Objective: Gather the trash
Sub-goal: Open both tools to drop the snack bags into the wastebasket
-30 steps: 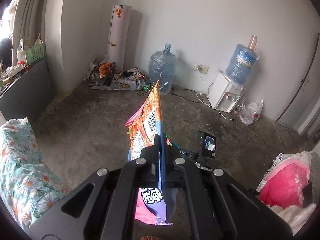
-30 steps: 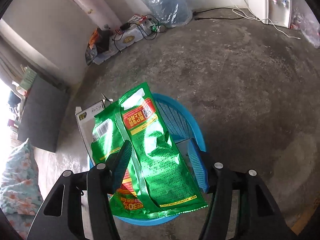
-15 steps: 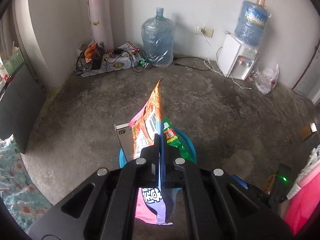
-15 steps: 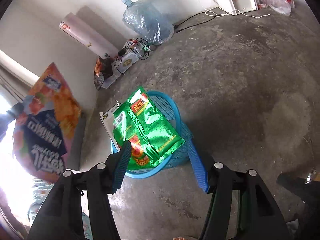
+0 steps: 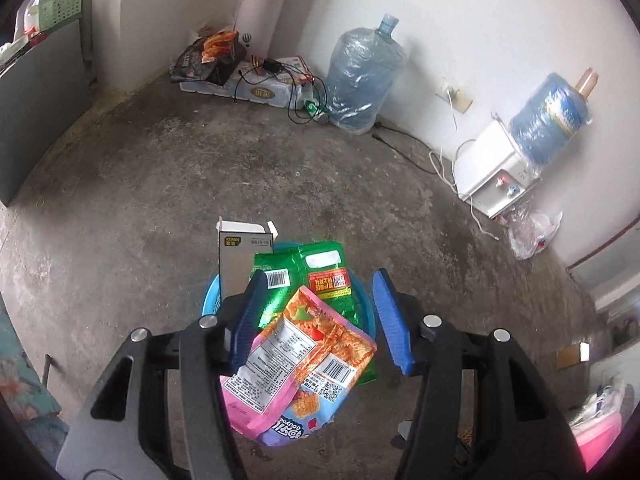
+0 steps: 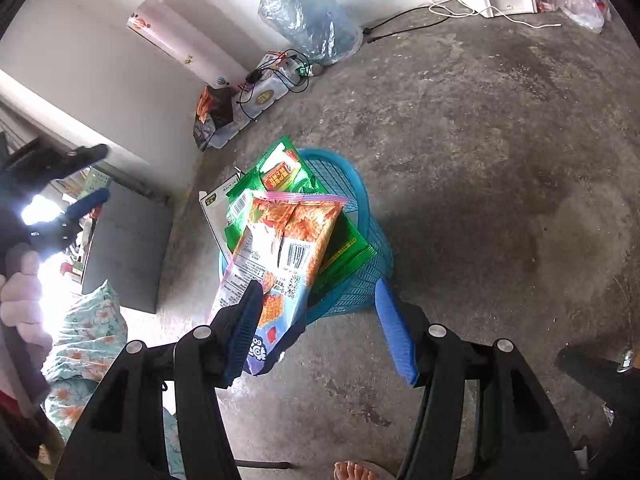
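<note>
Three pieces of trash sit in the blue basket (image 5: 366,300): a box (image 5: 236,264), a green bag (image 5: 316,280) and an orange snack bag (image 5: 308,356) on top. The left gripper (image 5: 316,320) has just been opening and let the orange bag go. The right gripper (image 6: 316,324) is wide apart and holds nothing, and I see no more trash close by.

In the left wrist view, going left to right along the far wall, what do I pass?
Green crate → black snack bag → water jug → wall socket → water dispenser → plastic bag.
</note>
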{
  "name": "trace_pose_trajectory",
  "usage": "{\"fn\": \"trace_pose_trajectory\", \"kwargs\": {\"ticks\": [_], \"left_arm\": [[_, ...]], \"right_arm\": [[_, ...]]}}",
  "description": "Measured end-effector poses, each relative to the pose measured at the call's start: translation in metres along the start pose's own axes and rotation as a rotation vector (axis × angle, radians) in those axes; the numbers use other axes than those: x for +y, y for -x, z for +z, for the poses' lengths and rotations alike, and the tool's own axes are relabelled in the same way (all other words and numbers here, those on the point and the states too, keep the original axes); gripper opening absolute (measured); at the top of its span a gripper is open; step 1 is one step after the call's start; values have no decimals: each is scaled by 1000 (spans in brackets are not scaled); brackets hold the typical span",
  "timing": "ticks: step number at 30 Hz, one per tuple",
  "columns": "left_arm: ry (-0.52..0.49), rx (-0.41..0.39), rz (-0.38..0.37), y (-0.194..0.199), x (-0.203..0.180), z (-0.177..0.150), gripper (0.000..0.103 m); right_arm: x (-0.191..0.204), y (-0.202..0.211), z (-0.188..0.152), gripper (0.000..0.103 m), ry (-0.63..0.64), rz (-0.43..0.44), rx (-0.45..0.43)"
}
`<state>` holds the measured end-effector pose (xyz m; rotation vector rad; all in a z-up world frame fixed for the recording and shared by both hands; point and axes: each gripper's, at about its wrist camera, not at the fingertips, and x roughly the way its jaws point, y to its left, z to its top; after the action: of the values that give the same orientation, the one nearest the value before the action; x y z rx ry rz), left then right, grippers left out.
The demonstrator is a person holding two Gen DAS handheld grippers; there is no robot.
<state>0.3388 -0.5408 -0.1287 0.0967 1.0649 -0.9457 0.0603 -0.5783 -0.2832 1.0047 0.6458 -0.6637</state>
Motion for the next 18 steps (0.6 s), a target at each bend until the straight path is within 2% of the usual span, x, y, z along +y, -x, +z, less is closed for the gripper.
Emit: {"fn": "trace_pose_trajectory", "kwargs": {"ticks": [4,6,8,10,12,13,14,18], "left_arm": [[-1,-43,-21,50,13,10,51],[-39,-58,-23,81,14,13,51],[-75,-73,-24,116,16,11,51],[-105,-73,-32,151,20,5,52],[-125,-73,-31,183,29,-6,53],[-125,-74,-26,199,35,-13,53],[-118,-77,-27,215,44,-20,53],[-40,-106,-2,274,87,-54,53]], "right_arm": [[15,-3,1,56,34,28,6],[33,-15,5,51,71,47,28],[54,-36,12,49,133,18,69],[74,-77,18,41,205,-47,159],[80,-135,20,37,251,-171,301],[77,-166,19,28,266,-230,377],[75,-187,20,22,273,-268,408],[63,-240,30,21,262,-375,486]]}}
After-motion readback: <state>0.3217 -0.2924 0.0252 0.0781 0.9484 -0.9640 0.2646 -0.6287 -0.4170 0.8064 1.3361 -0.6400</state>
